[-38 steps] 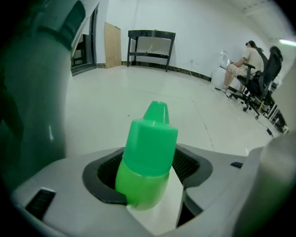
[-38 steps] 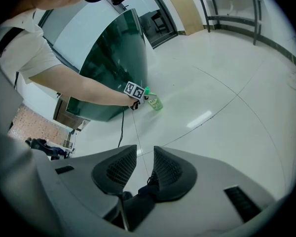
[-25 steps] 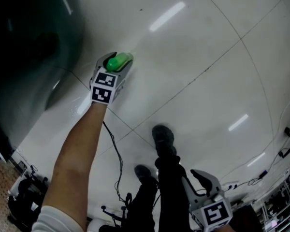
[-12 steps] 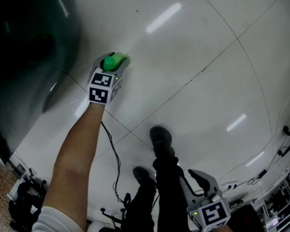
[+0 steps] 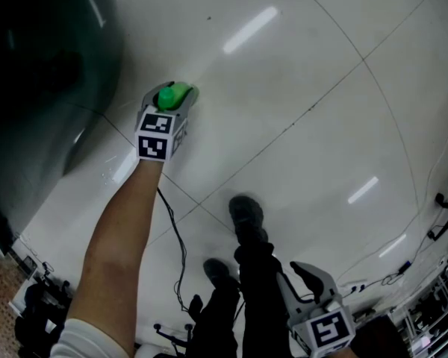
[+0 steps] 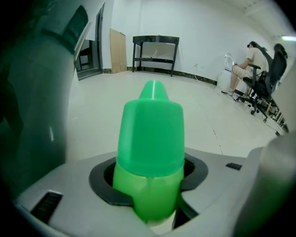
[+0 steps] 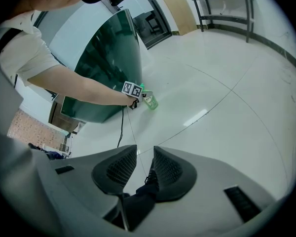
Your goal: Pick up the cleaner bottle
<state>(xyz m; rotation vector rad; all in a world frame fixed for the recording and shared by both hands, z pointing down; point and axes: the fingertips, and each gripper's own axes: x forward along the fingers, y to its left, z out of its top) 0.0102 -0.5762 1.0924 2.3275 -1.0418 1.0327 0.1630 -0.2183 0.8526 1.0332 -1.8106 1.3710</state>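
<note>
Closest to the body, the grey right claw (image 7: pixel 139 157) hangs low beside the person's black-trousered legs (image 5: pixel 250 304). Its ribbed dark pads (image 7: pixel 116 169) stand slightly apart with a narrow gap between them. Nothing sits in that gap; only a black shoe (image 7: pixel 150 179) shows through it, far below.

A thin black cable (image 5: pixel 175 237) trails across the glossy white tiled floor (image 5: pixel 306 80) next to the shoes. The bare left forearm (image 5: pixel 123 230) stretches forward and down above it. At the end of that arm is the grey left claw (image 6: pixel 149 181), its cube with square black-and-white markers (image 5: pixel 158 134) turned upward.

The left claw's jaws have just been closing, and the translucent green plastic cleaner bottle with a bright green pointed cap (image 6: pixel 150 132) is between them. The dark curved pads (image 6: pixel 106 186) hug its neck on both sides, just under the cap. The bottle stands upright, low by the floor and just beside a tall dark green curved panel (image 5: pixel 37 73). Whether its base rests on the tiles cannot be told.

Farther off, a brown board (image 6: pixel 118 51) leans on the white wall beside a black metal frame (image 6: pixel 155 48). At the far right a person sits in a black office chair (image 6: pixel 259 75).
</note>
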